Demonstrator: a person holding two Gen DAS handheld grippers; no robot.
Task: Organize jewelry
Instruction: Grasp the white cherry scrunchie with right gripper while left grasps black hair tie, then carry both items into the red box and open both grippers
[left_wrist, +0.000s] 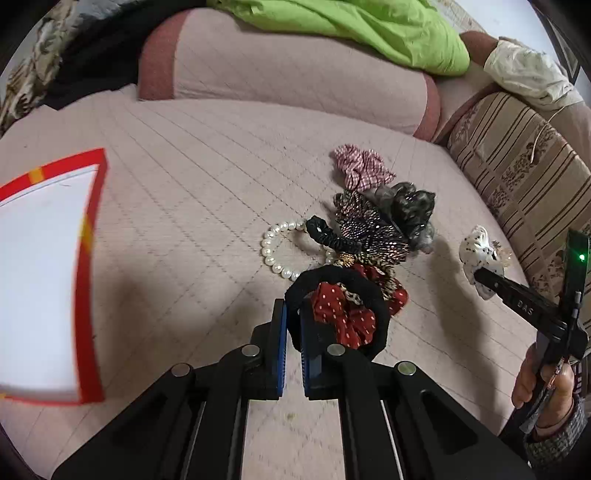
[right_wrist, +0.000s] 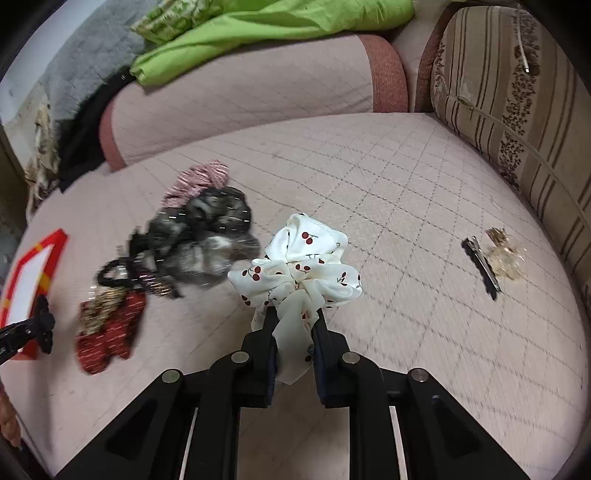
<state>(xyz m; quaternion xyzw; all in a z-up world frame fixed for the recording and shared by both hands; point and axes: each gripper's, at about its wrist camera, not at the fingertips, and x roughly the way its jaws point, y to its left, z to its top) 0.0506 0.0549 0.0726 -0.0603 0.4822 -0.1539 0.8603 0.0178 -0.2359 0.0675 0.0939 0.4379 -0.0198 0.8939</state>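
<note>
My left gripper (left_wrist: 293, 317) is shut on a black hair tie (left_wrist: 380, 314) and holds it above a red dotted scrunchie (left_wrist: 340, 314). Behind lie a pearl bracelet (left_wrist: 271, 247), a small black scrunchie (left_wrist: 325, 232), a beaded dark scrunchie (left_wrist: 373, 229), a grey scrunchie (left_wrist: 413, 210) and a pink checked scrunchie (left_wrist: 360, 166). My right gripper (right_wrist: 293, 317) is shut on a white cherry-print scrunchie (right_wrist: 303, 266), lifted off the sofa; it also shows in the left wrist view (left_wrist: 480, 258). The pile lies to its left (right_wrist: 207, 236).
A red-rimmed white box (left_wrist: 40, 266) sits at the left, also in the right wrist view (right_wrist: 26, 280). A black hair clip (right_wrist: 480, 266) and a gold clip (right_wrist: 506, 258) lie at the right. Cushions, a green cloth (left_wrist: 351, 29) and a striped armrest (right_wrist: 517, 110) border the quilted seat.
</note>
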